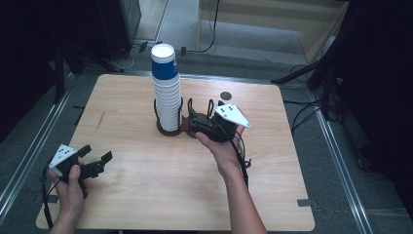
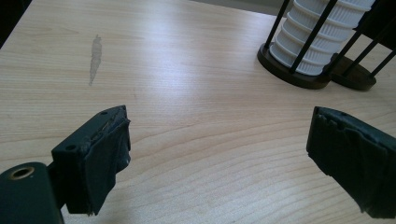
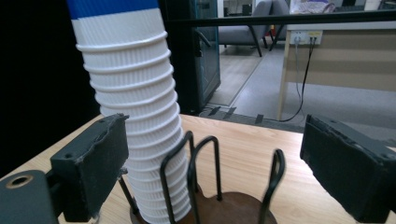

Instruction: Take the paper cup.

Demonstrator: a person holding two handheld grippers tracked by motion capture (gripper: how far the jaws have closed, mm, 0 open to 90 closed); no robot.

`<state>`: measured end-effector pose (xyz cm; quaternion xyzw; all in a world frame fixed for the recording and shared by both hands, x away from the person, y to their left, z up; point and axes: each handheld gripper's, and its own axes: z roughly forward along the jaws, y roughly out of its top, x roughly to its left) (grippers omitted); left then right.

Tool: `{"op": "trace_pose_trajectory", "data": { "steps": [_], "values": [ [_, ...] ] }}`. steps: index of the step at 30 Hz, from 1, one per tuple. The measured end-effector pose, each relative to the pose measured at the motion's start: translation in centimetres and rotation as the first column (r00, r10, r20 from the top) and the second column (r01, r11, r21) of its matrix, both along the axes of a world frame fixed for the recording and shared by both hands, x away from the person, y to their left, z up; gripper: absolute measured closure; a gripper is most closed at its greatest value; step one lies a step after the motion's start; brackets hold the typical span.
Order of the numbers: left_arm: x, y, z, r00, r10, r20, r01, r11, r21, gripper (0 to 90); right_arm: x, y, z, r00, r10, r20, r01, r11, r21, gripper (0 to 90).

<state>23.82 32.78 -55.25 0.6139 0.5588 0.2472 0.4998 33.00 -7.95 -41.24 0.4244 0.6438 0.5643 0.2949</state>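
Desk (image 1: 146,195) is mostly bare light wood, with one grey smear toward the far left (image 2: 95,58). The main item is the tall cup stack (image 1: 165,92): white ribbed paper cups nested upside down, the top one banded blue, standing in the left well of a dark wire cup holder (image 1: 171,127) near the desk's middle, toward the far edge. The stack leans slightly, as the right gripper view shows (image 3: 135,121). The holder's second well (image 3: 233,205), just right of the stack, looks empty: bare wire loops and a brown base. Judging by that, whatever moves cups between wells or off the stack hasn't visibly started; no loose cup is on the desk and none is in either gripper. Right gripper (image 1: 194,117) is up against the holder, hovering over the empty well just beside the stack; its jaws stand apart with nothing between the pads, which frame the wire loops and the stack's lower cups without touching them. Left gripper (image 1: 97,161) is parked well away at the near left corner, low over the desk, jaws spread wide and empty, with bare wood between them. My read: approach phase. Right side is lining up on the stack or holder, the grasp isn't made yet, and everything after it is still to do.
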Motion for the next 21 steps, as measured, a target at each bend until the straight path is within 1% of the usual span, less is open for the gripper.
{"op": "trace_pose_trajectory", "data": {
  "steps": [4, 6, 7, 9, 16, 21],
  "values": [
    [0.0, 0.0, 0.0, 1.0000, -0.001, -0.002, 0.001, 1.0000, 0.001, 7.2, 0.2, 1.3, 0.4, 0.9998, 0.013, 0.013, -0.013, 1.000, -0.009, 7.6],
    [0.0, 0.0, 0.0, 1.0000, -0.002, -0.002, 0.002, 1.0000, 0.001, 7.2, 0.3, 1.5, 0.4, 0.9997, 0.014, 0.018, -0.013, 1.000, -0.012, 7.6],
    [0.0, 0.0, 0.0, 1.0000, 0.000, -0.001, 0.000, 1.0000, 0.000, 7.2, 0.4, 2.1, 0.6, 0.9995, 0.016, 0.028, -0.016, 1.000, -0.017, 7.5],
    [0.0, 0.0, 0.0, 1.0000, 0.000, -0.002, 0.000, 1.0000, 0.000, 7.2, 0.5, 2.4, 0.7, 0.9993, 0.017, 0.034, -0.016, 1.000, -0.017, 7.0],
    [0.0, 0.0, 0.0, 1.0000, -0.001, -0.002, 0.001, 1.0000, 0.000, 7.2, 0.9, 3.5, 1.1, 0.9991, 0.025, 0.034, -0.025, 1.000, 0.003, 6.4],
    [0.0, 0.0, 0.0, 1.0000, -0.001, -0.003, 0.001, 1.0000, -0.001, 7.2, 1.2, 4.5, 1.5, 0.9985, 0.033, 0.044, -0.034, 0.999, 0.012, 5.9]
  ]
}}
